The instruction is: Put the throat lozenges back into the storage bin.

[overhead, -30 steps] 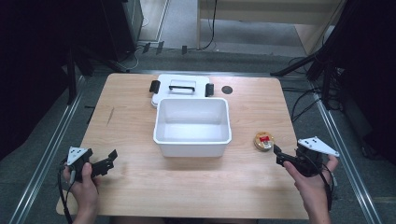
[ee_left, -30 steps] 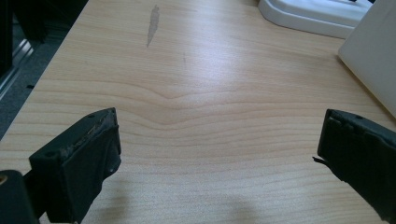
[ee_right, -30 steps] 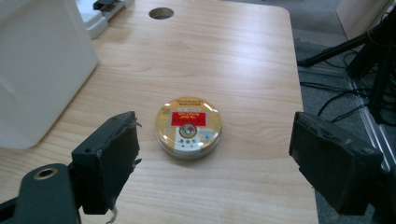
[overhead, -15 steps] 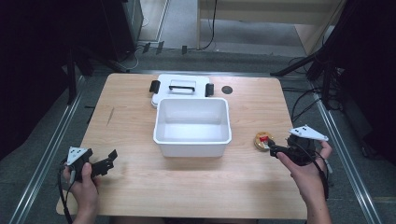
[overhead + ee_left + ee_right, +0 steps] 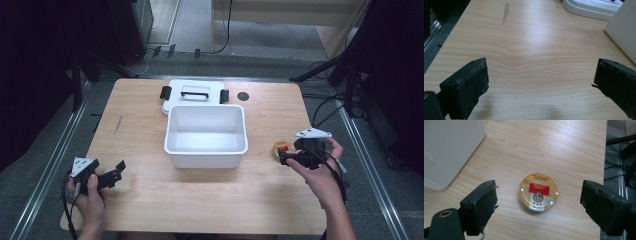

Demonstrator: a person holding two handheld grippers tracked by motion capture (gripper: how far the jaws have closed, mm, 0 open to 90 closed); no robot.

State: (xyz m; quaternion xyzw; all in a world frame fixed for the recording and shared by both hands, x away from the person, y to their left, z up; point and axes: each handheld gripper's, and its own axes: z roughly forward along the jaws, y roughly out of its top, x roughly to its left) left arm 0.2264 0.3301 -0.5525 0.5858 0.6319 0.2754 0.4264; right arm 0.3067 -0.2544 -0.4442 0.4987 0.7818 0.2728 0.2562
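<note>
Partly, round tin (image 5: 281,149) behind right gripper (image 5: 286,158)

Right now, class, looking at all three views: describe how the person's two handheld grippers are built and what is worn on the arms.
Both the left gripper and right gripper are black, each with two blocky black jaws faced with worn dark pads. A grey three-cornered plate tops each, and a dark cable trails away. The forearms are bare, without sleeves.

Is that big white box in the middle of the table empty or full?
Empty. The white box shows a bare bottom in the high view, and its lid lies on the table behind it.
</note>
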